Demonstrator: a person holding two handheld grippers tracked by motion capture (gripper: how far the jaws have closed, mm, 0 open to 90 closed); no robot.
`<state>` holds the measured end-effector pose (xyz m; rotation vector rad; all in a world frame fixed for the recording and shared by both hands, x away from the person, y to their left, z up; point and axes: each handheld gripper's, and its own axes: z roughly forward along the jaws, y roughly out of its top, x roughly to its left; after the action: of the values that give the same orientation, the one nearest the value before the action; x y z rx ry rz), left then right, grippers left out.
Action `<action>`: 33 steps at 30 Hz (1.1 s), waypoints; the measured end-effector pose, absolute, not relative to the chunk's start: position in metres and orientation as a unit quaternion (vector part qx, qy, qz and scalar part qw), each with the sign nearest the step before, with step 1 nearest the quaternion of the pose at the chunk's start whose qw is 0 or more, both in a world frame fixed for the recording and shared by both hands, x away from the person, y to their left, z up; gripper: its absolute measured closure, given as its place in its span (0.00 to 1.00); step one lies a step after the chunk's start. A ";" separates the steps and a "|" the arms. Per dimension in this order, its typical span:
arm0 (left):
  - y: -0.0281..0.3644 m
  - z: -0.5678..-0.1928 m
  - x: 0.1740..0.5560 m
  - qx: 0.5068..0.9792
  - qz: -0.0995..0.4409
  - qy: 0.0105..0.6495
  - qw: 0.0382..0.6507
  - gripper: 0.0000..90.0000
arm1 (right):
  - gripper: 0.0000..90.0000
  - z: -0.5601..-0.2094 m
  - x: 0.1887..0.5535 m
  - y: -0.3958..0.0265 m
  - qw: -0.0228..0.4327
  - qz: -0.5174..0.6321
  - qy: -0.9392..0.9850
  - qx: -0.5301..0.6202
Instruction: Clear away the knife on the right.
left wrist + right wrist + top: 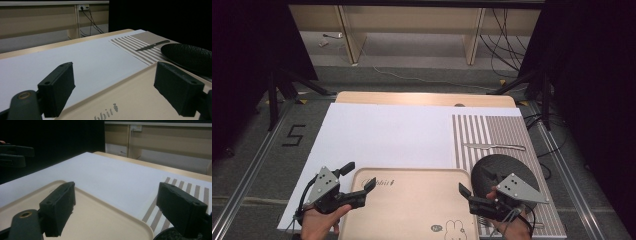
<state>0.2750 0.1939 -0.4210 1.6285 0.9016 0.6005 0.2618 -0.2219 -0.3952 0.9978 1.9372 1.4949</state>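
Observation:
A beige tray (412, 205) with a rabbit print lies at the near middle of the table. My left gripper (358, 176) stands open at the tray's far left corner; in the left gripper view its gripper (117, 87) has one jaw over the white sheet and one over the tray (140, 100). My right gripper (476, 183) is open at the tray's far right corner. In the right gripper view that gripper (120, 210) has its left jaw above the tray (95, 220) and its right jaw above the black plate (167, 236). Nothing is between either pair of jaws.
A black plate (504, 167) sits on a striped placemat (492, 130) right of the tray, with a knife (494, 146) lying beyond it. A white sheet (387, 135) covers the table's left and middle. Stands and cables surround the table.

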 end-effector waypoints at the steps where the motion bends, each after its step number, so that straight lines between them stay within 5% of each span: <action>1: 0.194 -0.421 0.275 0.691 0.254 0.382 0.559 0.18 | 0.18 -0.395 0.262 -0.222 0.247 0.548 0.711 0.366; 23: 0.192 -0.421 0.274 0.691 0.254 0.378 0.561 0.18 | 0.18 -0.389 0.277 -0.238 0.222 0.524 0.735 0.368; 33: 0.191 -0.421 0.274 0.692 0.256 0.377 0.560 0.18 | 0.21 -0.381 0.290 -0.251 0.251 0.495 0.742 0.375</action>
<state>0.2738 0.1914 -0.4212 1.6310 0.8886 0.6027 0.2903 -0.2507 -0.3811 1.0218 2.0204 1.3473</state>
